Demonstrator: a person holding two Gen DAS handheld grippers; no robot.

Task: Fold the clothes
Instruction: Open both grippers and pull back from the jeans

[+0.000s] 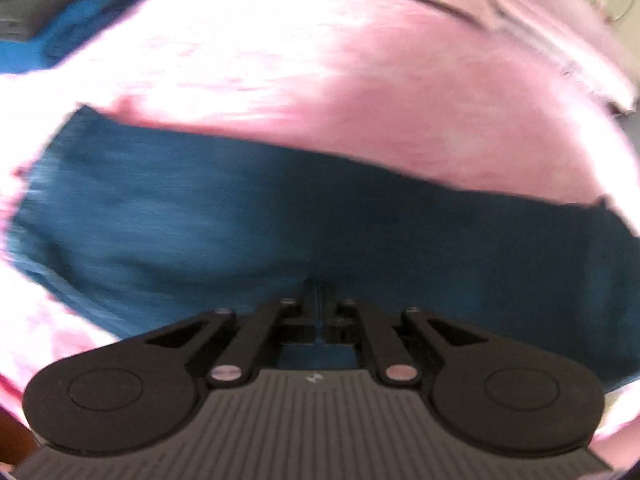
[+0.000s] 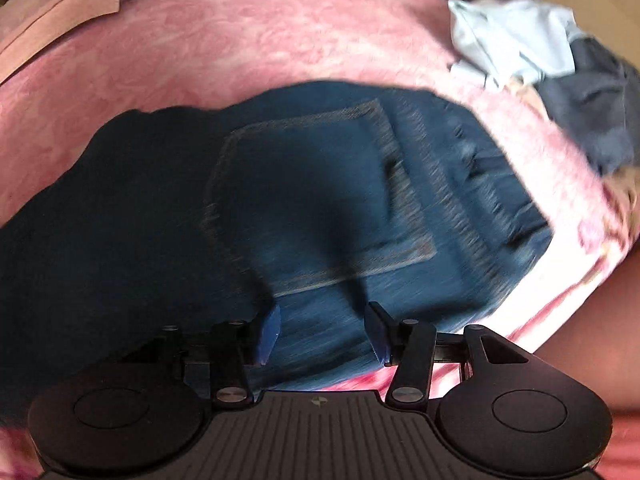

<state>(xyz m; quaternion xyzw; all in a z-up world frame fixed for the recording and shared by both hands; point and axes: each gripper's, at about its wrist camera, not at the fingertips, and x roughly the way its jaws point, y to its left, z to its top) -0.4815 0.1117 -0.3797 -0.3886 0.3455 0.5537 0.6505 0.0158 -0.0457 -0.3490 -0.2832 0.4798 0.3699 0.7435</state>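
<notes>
Blue jeans (image 1: 280,216) lie spread across a pink bed cover (image 1: 360,80). In the left wrist view my left gripper (image 1: 320,300) has its fingers pressed together on the near edge of the denim. The right wrist view shows the jeans (image 2: 168,200) with a stitched back pocket (image 2: 308,192) and the waistband toward the right. My right gripper (image 2: 323,332) hovers just over the cloth below the pocket, open, its blue pads (image 2: 269,334) wide apart with nothing between them. Both views are motion-blurred.
A pile of unfolded light blue and grey clothes (image 2: 552,72) sits at the bed's far right. Folded blue and grey garments (image 1: 52,20) lie at the far left. A pink pillow or blanket (image 2: 80,0) lies along the back edge.
</notes>
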